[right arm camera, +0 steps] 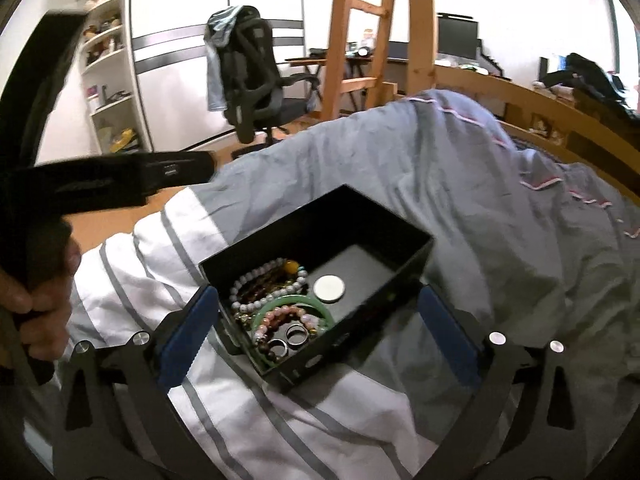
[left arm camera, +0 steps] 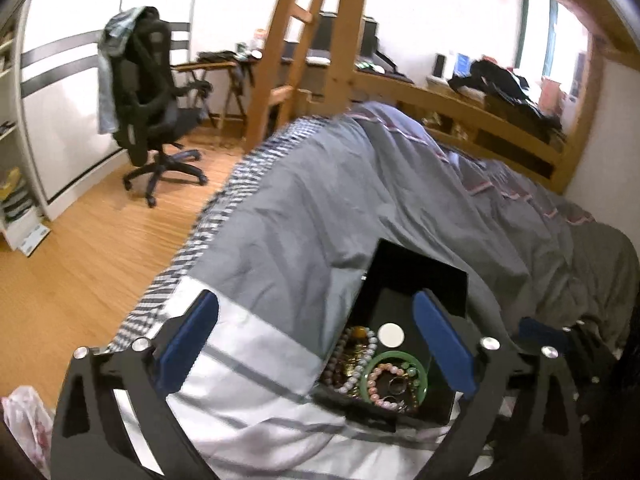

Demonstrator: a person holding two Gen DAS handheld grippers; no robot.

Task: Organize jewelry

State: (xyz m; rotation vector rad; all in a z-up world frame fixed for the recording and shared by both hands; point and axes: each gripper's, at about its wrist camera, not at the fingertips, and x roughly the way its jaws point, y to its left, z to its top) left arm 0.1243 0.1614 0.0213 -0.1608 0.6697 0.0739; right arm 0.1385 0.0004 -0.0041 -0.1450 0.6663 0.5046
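Observation:
A black open box (right arm camera: 384,280) sits on the bed's duvet and also shows in the left wrist view (left arm camera: 420,276). Inside lie a green bangle (right arm camera: 280,307), pink bead bracelets (right arm camera: 280,316), a grey and brown bead bracelet (right arm camera: 260,280), two rings (right arm camera: 297,334) and a white round disc (right arm camera: 329,288). My right gripper (right arm camera: 316,332) is open, its fingers either side of the box's near end. My left gripper (left arm camera: 316,344) is open and empty, to the left of the box, with its right finger (left arm camera: 444,344) over the box.
The grey and white striped duvet (right arm camera: 480,200) covers the bed. A wooden bed frame and ladder (left arm camera: 304,40) stand behind. An office chair (left arm camera: 152,92) is on the wood floor to the left. White shelves (right arm camera: 108,60) line the far left wall.

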